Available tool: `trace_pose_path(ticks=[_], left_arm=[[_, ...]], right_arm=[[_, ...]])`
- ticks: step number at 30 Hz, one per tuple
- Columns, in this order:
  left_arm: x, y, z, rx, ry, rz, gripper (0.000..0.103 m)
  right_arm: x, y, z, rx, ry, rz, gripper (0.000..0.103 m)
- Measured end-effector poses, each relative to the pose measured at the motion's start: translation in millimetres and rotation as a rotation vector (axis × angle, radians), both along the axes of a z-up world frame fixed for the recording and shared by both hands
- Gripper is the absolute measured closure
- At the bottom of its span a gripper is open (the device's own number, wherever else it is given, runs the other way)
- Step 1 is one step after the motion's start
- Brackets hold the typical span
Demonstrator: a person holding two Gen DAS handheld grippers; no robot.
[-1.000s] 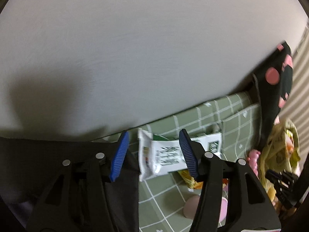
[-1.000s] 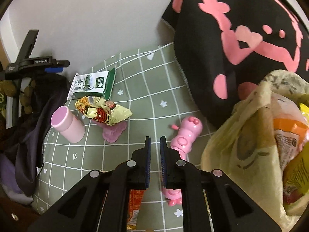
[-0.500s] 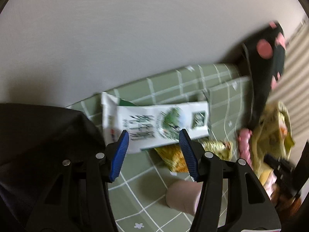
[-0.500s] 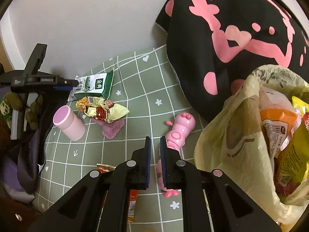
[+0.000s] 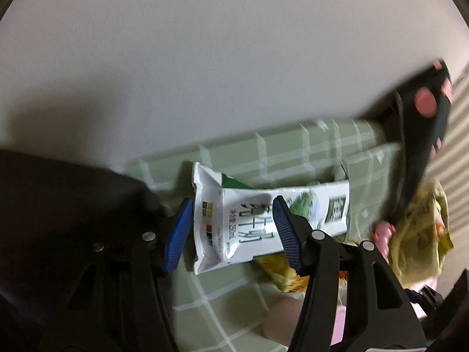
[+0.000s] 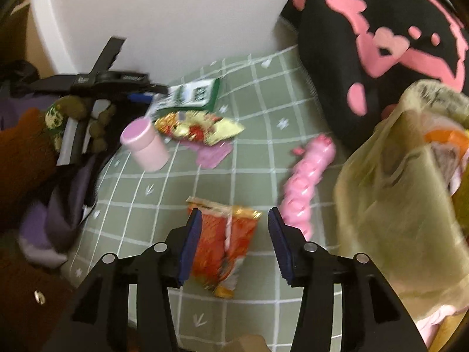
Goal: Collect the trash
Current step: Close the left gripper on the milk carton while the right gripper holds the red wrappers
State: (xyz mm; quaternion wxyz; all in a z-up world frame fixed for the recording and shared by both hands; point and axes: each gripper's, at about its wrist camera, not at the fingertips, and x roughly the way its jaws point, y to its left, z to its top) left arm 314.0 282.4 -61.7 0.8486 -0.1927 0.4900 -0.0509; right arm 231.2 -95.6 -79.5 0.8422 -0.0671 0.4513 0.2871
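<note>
green checked bedspread (image 6: 263,108), trash scattered all over. red snack wrapper (image 6: 225,234) flat between right gripper (image 6: 234,246) jaws, opening now from tight shut, not squeezed yet. white milk carton (image 5: 263,223) inside left gripper (image 5: 231,228), wide, not clenched. yellow trash bag (image 6: 390,205) just beside.

We see dark printed characters on the white-and-green carton (image 5: 263,223), blurred, unreadable. Print on the orange wrapper (image 6: 222,243) likewise illegible.
</note>
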Motion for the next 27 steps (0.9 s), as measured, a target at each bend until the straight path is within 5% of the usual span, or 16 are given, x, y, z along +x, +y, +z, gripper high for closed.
trace_pose_path(ticks=[5,10,13,15,27], left_arm=[[-13,-32,0,-0.034,0.012,-0.131,0.05],[-24,-39,10,0.04,0.001,-0.164,0.05],[-31,-34,23,0.116,-0.034,-0.169,0.05],[-33,-36,33,0.151,-0.067,-0.199,0.05],[4,-133,24,0.438,-0.071,-0.719,0.049]], right_arm=[[-8,8,-21,-0.028,0.036,0.013,0.059],[2,8,-35,0.053,0.096,-0.014,0.059],[7,10,-37,0.041,0.096,-0.021,0.085],[8,10,-38,0.02,0.09,-0.017,0.089],[9,-18,-11,0.06,0.009,-0.093,0.09]])
